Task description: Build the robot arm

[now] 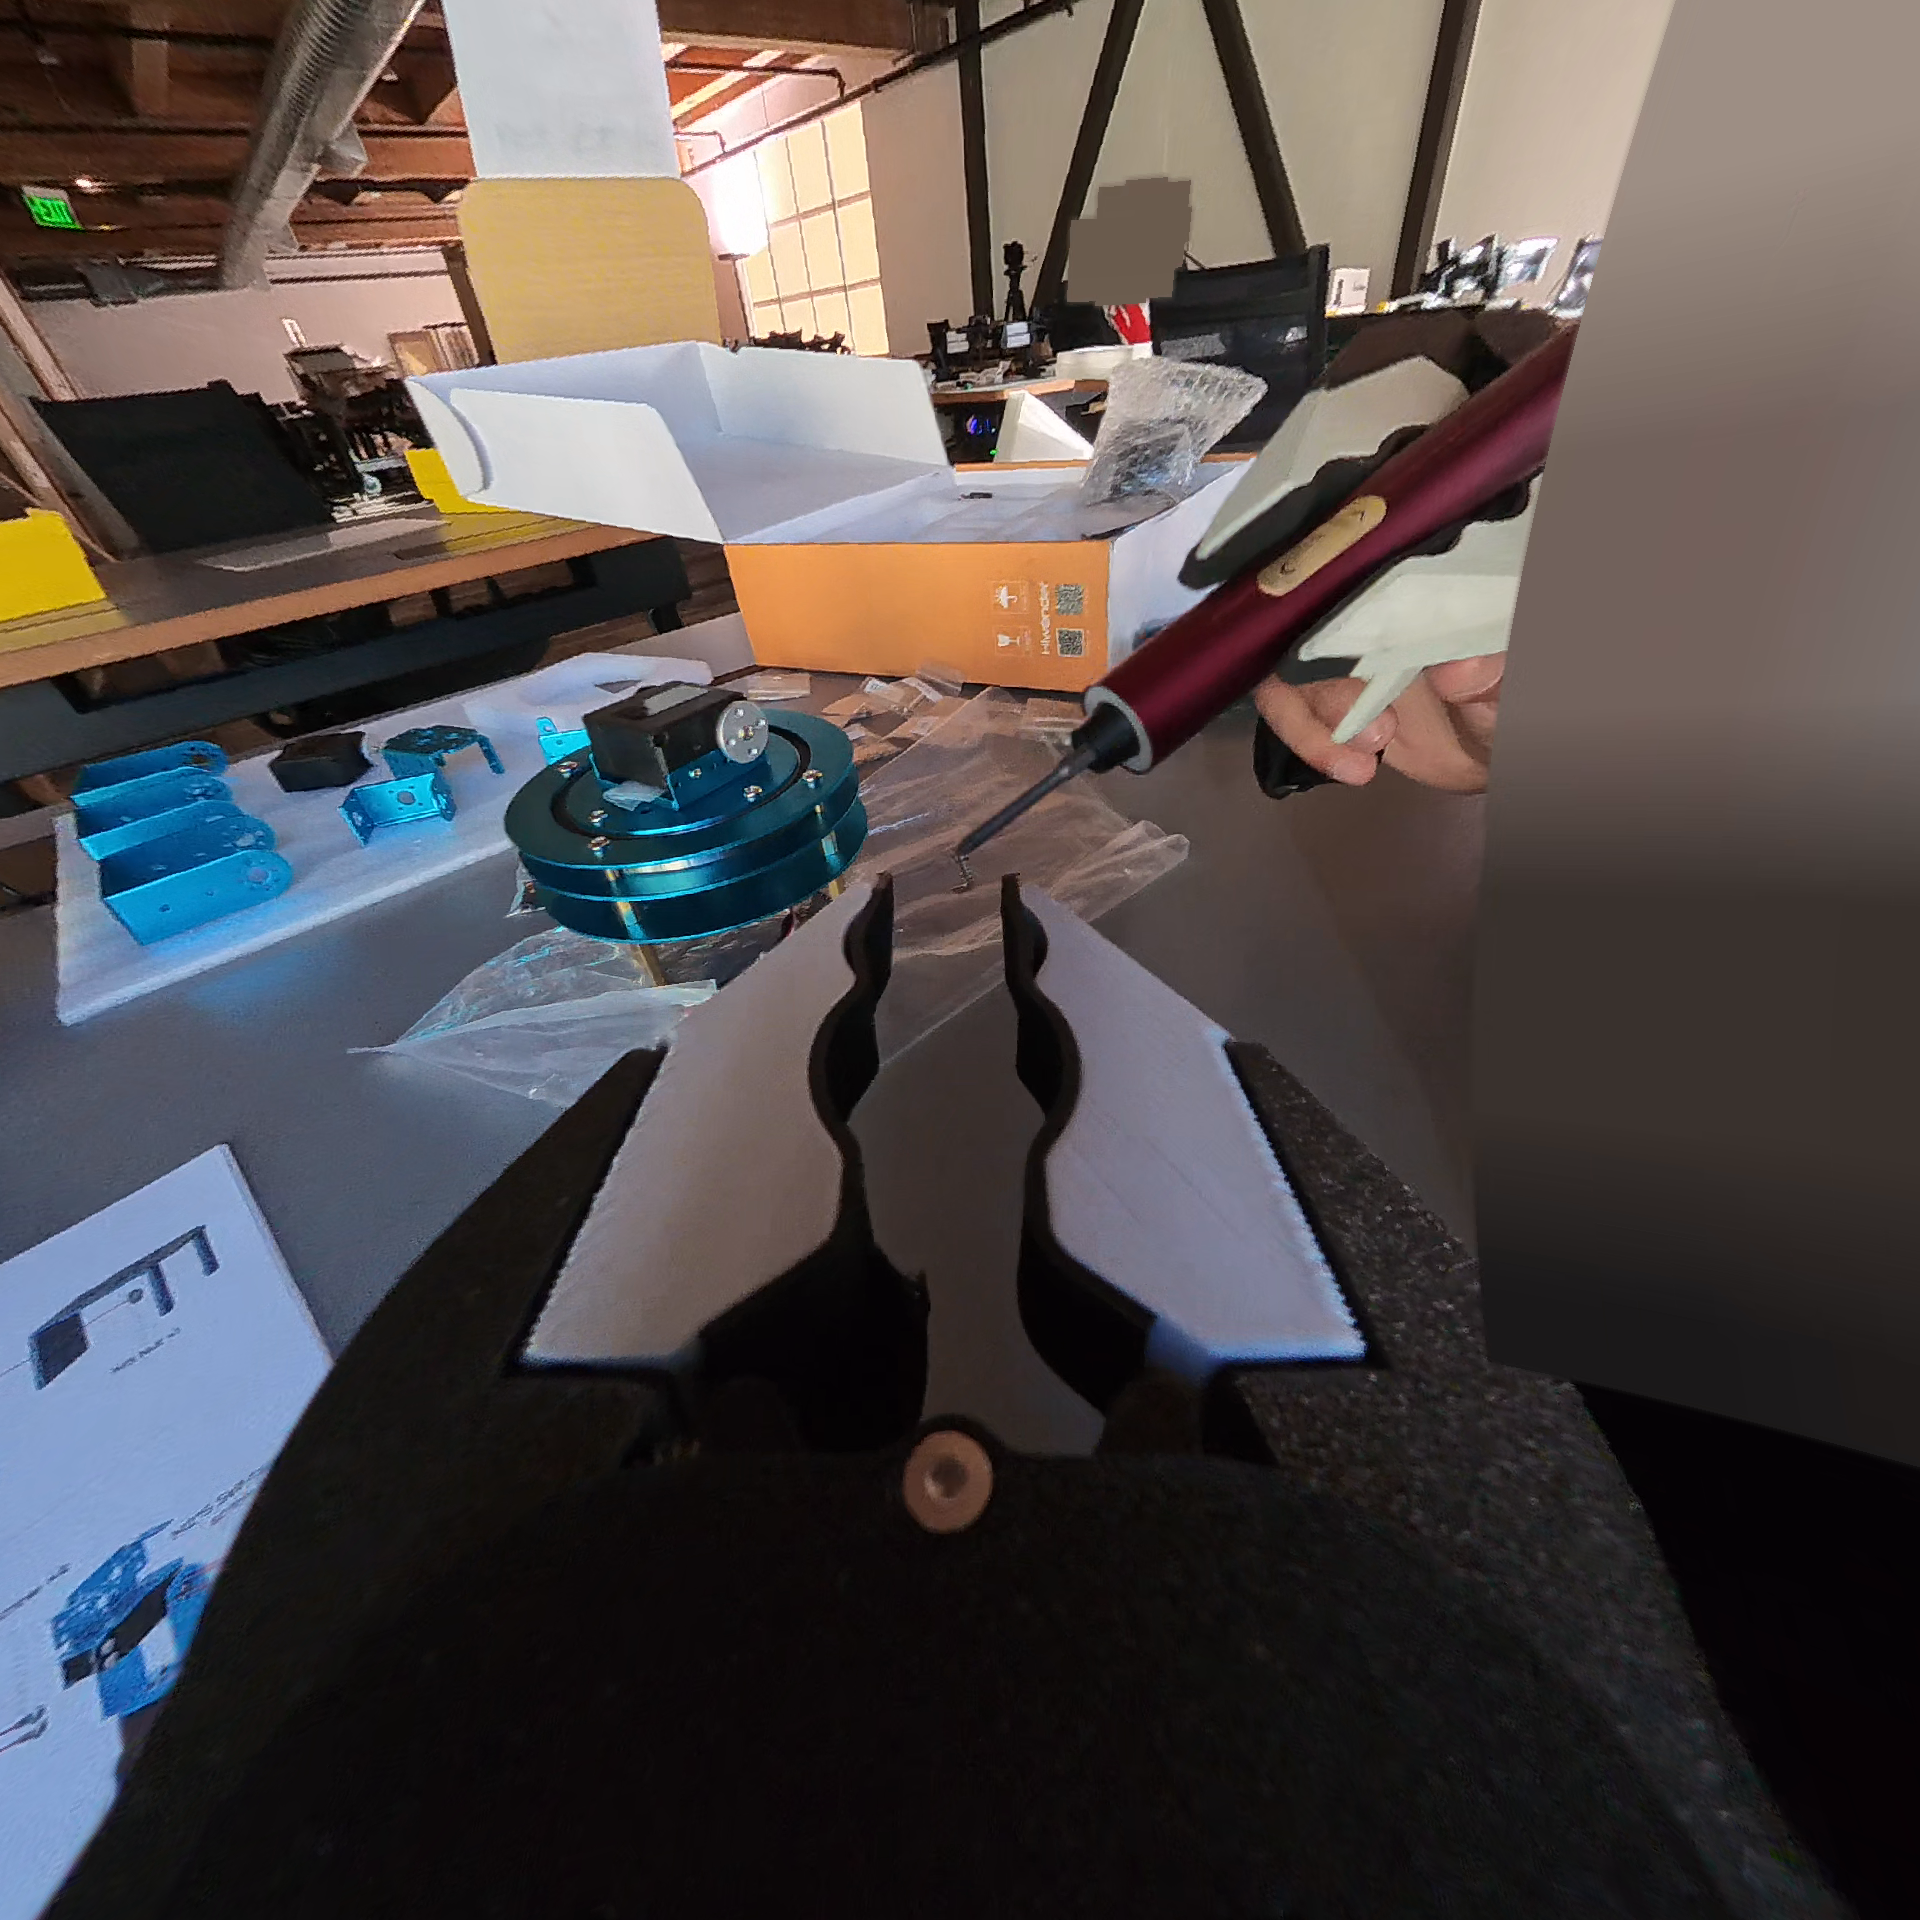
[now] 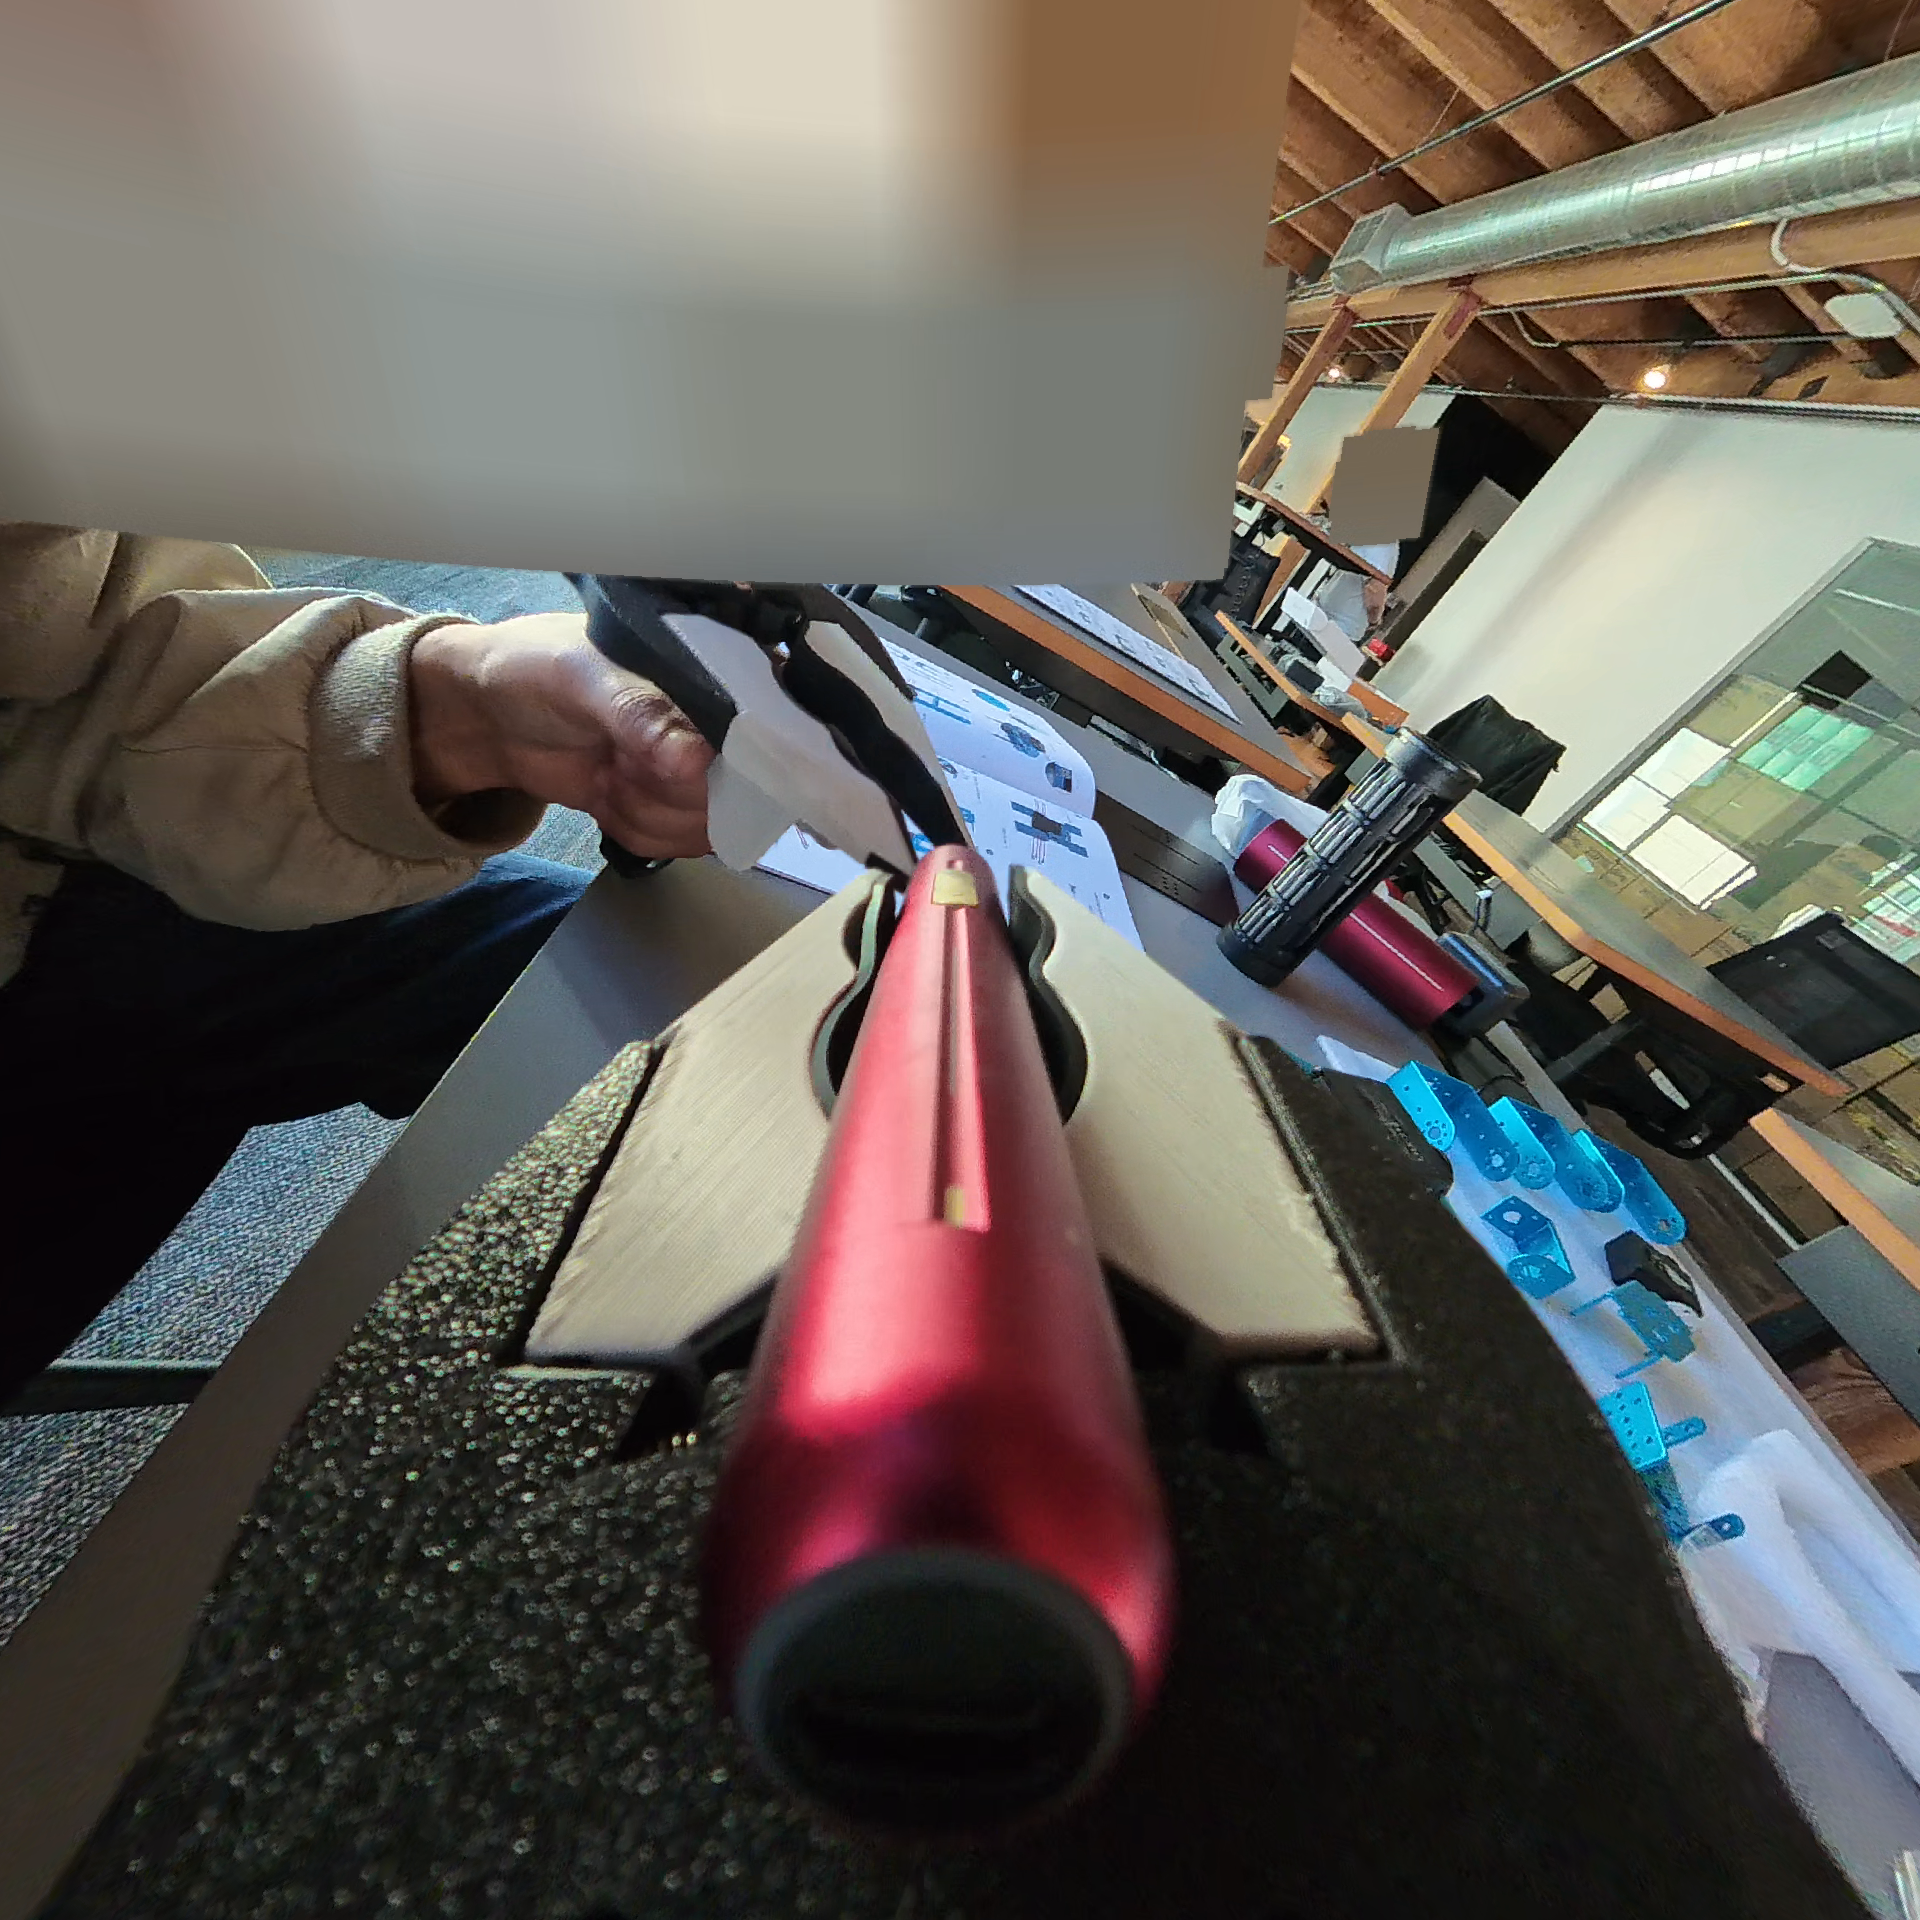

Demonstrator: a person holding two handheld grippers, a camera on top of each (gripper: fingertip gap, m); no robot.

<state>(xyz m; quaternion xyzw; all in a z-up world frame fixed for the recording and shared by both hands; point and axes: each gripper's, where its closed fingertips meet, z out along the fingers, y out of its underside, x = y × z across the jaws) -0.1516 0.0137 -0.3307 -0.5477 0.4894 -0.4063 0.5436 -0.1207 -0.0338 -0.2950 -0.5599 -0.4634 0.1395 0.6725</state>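
We see the left tool hovering low over the grey table, its fingers spread and empty. Just ahead of its tips lie crumpled clear plastic bags, with a small dark screw on them. The black bit of the red electric screwdriver points down at that screw, and we cannot tell whether they touch. The right tool is pressed together on the screwdriver's barrel, a hand behind it.

To the left of the bags stands a teal round base carrying a black servo. Blue metal brackets rest on a white foam sheet farther left. An open orange-and-white box stands behind, and a printed instruction sheet lies near the left tool.

From the right wrist view, the screwdriver fills the middle and hides the table ahead of it. A black bit holder leans on a red case to the right.
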